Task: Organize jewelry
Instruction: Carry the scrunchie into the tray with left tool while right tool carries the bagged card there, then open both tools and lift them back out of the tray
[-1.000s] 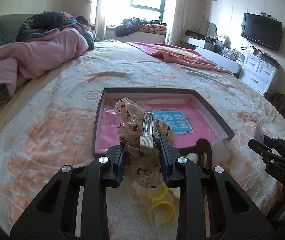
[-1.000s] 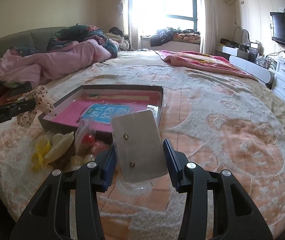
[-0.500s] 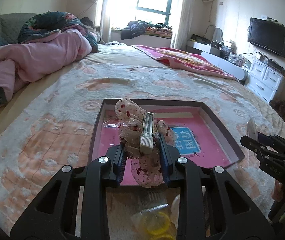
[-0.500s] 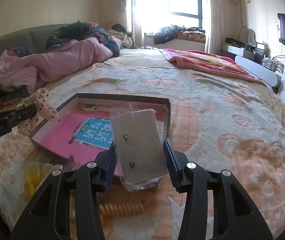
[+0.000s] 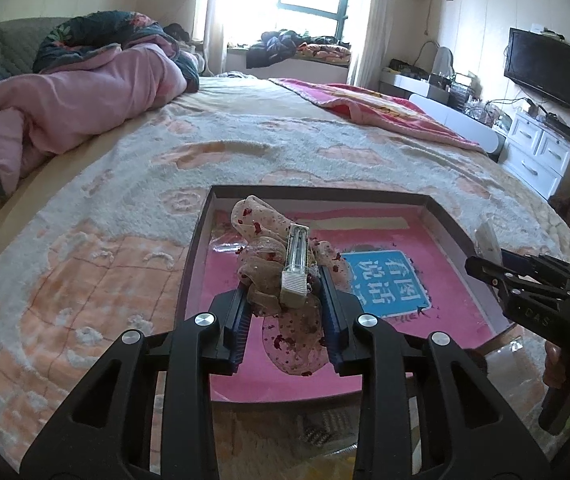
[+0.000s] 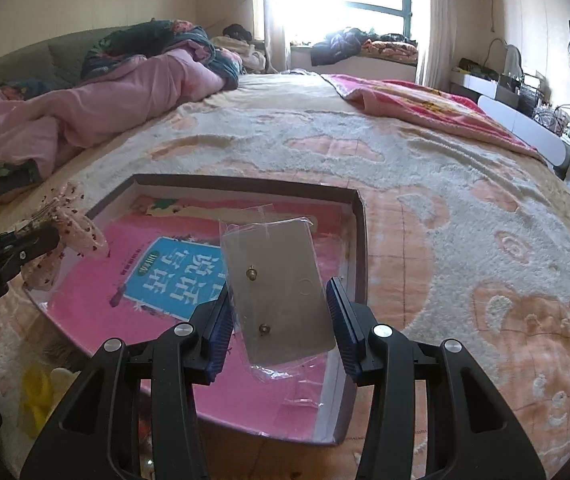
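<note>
The left gripper [image 5: 285, 304] is clamped on a hair bow [image 5: 273, 268] — beige mesh with red flecks, a clip on top — held above the box [image 5: 201, 248], whose floor is pink. The right gripper [image 6: 279, 312] pinches an earring card [image 6: 277, 292] in its clear sleeve (two studs show) between both pads, over the box's right half. The box sits on the blanket [image 6: 465, 240]; yellow rings [image 6: 39, 396] lie just beside it.

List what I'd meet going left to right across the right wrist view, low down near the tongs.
Yellow rings → left tongs with the hair bow → blue label in the box → earring card.
</note>
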The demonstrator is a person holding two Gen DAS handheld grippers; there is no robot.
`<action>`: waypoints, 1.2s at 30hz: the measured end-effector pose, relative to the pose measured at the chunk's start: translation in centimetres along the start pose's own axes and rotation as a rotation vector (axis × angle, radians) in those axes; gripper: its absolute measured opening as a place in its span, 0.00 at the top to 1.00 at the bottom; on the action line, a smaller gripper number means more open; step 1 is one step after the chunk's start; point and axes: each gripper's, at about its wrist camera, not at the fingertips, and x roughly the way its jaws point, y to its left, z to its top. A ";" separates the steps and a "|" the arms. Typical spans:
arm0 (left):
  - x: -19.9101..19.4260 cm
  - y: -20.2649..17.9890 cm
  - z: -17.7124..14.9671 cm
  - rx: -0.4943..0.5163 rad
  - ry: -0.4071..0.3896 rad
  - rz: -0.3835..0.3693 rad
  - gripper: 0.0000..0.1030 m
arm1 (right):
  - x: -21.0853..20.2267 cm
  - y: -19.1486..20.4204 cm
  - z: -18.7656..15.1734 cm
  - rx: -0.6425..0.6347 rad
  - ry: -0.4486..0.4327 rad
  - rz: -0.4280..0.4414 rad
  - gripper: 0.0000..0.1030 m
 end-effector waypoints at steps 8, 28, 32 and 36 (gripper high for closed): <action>0.7 0.6 -0.3 -0.010 0.014 0.004 0.74 | 1.0 -0.2 -0.4 0.015 0.021 0.004 0.58; 0.2 0.8 -1.0 -0.024 0.004 0.012 0.42 | -1.7 -1.4 -1.5 0.061 -0.048 -0.022 0.34; -0.6 0.7 -1.2 -0.032 -0.014 0.020 0.28 | -2.6 -1.9 -1.9 0.088 -0.062 -0.031 0.33; -1.5 0.5 -1.1 -0.033 -0.040 0.026 0.19 | -3.6 -2.1 -2.1 0.091 -0.083 -0.049 0.30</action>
